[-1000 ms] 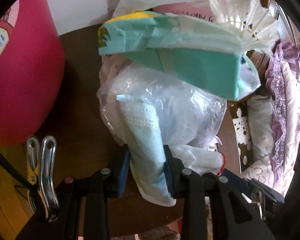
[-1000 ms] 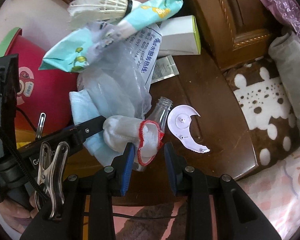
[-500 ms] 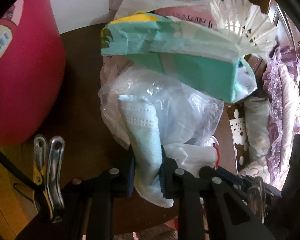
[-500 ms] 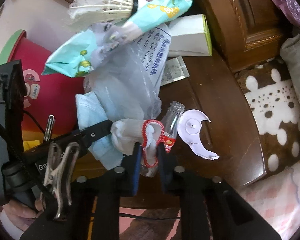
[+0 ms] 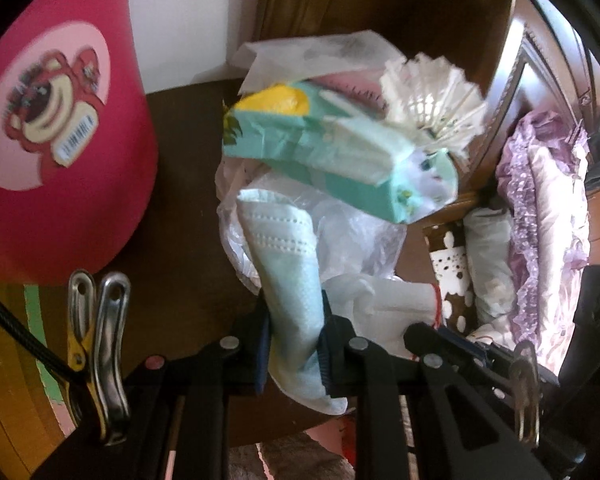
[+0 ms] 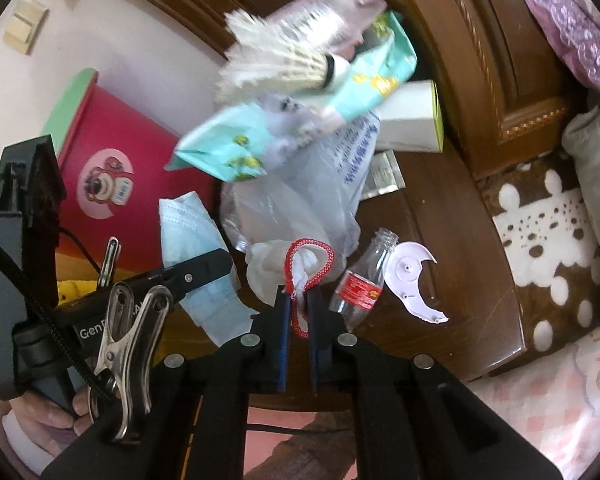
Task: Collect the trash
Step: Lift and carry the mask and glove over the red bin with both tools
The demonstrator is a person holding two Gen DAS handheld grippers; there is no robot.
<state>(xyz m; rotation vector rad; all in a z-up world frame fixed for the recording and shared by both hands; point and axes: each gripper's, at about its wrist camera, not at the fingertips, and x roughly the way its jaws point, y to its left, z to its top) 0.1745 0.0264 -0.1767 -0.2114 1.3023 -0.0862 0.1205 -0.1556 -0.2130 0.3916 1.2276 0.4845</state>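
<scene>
My left gripper [image 5: 294, 320] is shut on a pale blue face mask [image 5: 288, 264], which hangs upright between the pads. The jaws of my right gripper [image 6: 299, 300] are closing on the red-trimmed cuff of a white glove [image 6: 276, 268], and the pads press on it. Mask [image 6: 188, 232] and glove [image 5: 396, 304] come out of a clear plastic bag [image 6: 300, 200]. A teal wrapper [image 5: 320, 148] and a white shuttlecock [image 5: 432, 104] lie on top of it. The bundle hangs just above the dark wooden table [image 6: 440, 240].
An empty clear bottle [image 6: 360, 280] with a red label and a white plastic piece [image 6: 412, 280] lie on the table to the right. A white box [image 6: 408, 120] sits behind. A red bin [image 6: 112, 160] stands at the left. Bedding [image 6: 540, 220] borders the right.
Both grippers have closed, the left on the mask and the right on the glove cuff. Both have risen, and the bag with the wrapper and shuttlecock has come up with them.
</scene>
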